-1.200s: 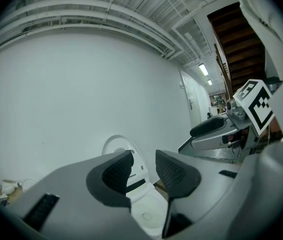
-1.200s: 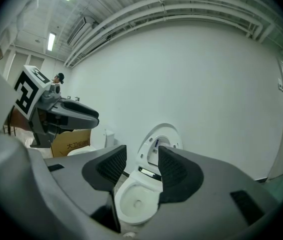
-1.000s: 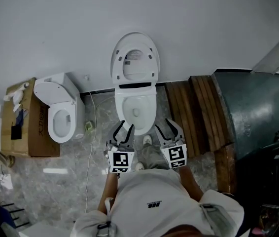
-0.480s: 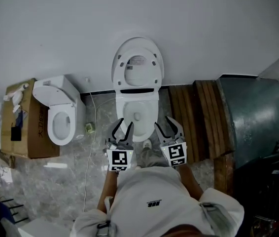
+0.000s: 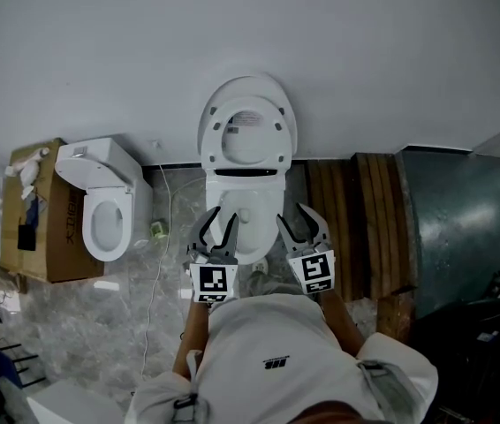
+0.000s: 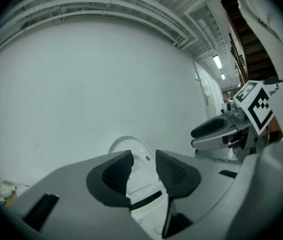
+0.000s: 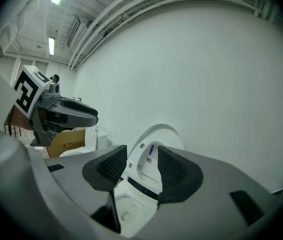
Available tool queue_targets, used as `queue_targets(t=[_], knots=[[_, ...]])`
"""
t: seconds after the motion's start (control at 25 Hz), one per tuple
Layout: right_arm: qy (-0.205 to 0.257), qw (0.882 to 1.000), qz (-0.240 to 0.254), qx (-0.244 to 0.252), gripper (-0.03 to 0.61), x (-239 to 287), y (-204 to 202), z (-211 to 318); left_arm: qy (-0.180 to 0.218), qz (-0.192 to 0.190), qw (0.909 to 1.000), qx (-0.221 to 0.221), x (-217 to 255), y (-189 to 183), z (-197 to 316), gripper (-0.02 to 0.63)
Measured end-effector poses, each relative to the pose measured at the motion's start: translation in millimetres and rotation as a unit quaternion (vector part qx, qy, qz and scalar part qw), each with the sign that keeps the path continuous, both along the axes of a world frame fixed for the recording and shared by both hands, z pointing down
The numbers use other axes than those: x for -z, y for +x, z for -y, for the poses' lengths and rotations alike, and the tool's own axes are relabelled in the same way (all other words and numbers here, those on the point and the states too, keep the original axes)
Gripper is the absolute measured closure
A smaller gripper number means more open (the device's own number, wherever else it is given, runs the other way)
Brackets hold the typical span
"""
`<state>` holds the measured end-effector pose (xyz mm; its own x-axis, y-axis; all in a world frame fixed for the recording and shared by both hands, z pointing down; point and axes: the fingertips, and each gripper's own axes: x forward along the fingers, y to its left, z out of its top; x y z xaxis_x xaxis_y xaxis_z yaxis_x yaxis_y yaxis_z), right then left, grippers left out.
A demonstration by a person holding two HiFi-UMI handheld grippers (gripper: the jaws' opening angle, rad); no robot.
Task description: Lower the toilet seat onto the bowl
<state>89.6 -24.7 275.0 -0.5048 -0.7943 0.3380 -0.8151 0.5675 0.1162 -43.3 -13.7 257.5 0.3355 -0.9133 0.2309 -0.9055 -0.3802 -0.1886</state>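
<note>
Against the pale wall (image 5: 100,42) the toilet seat (image 5: 215,144) stands raised, upright above the open bowl (image 5: 268,193) and not resting on it. Left of it on the marble floor (image 5: 126,325) sit a cardboard box (image 5: 51,237) and a second toilet (image 5: 100,210); wooden planks (image 5: 356,210) lie to the right. Smaller, the left gripper (image 5: 220,219) and right gripper (image 5: 300,215) hover side by side over the bowl's near rim, each with jaws drawn nearly together, nothing between them, clear of the seat
</note>
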Motion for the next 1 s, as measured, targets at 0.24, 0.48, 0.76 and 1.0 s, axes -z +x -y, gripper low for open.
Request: queue_targets(t=[0.24,0.48,0.76,1.0], knots=[[-0.004,1.0,0.003,0.015,0.383,-6,12,38,-0.003,0.007,0.9999,0.014,-3,13,32,0.449],[-0.009,1.0,0.011,0.025,0.383,-11,14,63,-0.012,0.012,0.9995,0.027,-8,15,53,0.449],[-0.016,0.999,0.016,0.031,0.383,-17,13,92,-0.014,0.018,0.9991,0.035,-11,13,85,0.449],[-0.016,1.0,0.015,0.019,0.383,-23,10,121,-0.016,0.025,0.9993,0.023,-16,10,117,0.449]])
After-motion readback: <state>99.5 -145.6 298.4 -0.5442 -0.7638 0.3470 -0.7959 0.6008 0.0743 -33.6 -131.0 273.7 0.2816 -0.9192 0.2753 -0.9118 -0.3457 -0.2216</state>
